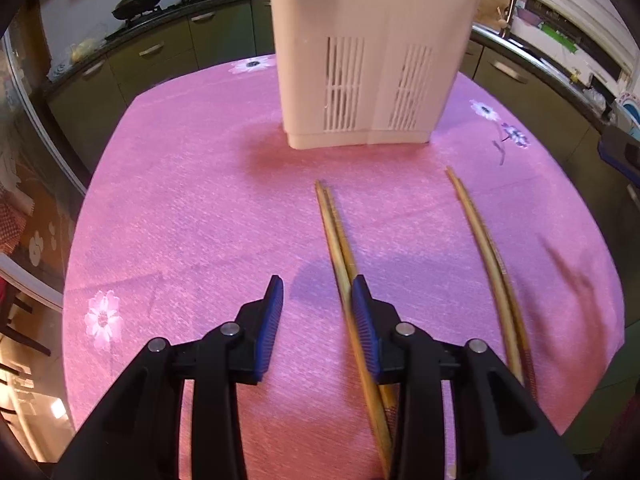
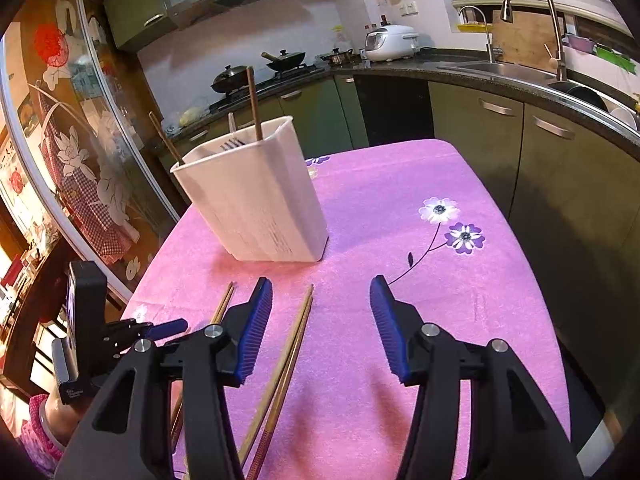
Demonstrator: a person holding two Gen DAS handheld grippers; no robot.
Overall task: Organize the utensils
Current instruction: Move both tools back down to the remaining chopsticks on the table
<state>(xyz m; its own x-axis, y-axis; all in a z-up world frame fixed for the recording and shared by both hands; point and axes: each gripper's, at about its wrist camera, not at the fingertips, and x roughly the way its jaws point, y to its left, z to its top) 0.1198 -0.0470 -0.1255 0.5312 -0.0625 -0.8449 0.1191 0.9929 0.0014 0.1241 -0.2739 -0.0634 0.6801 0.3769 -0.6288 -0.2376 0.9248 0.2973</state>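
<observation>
Centrally, a white utensil holder (image 1: 360,52) stands upright on a tabletop (image 1: 192,208) covered in pink flowered cloth, with a few chopsticks (image 2: 253,100) already sticking out of its top. Two more pairs of wooden chopsticks lie flat on the cloth in front of it, side by side and apart. The left gripper (image 1: 318,292) hangs low over the left pair (image 1: 334,232); its blue-padded fingers (image 1: 362,312) are partly open and hold nothing, with the pair crossing at the right finger's inner edge. The right gripper (image 2: 320,292) has its fingers spread moderately wide around the right pair (image 2: 298,328), which lies between them near the left finger, ungripped. A kitchen counter (image 2: 460,68) with sink and stove runs behind.
</observation>
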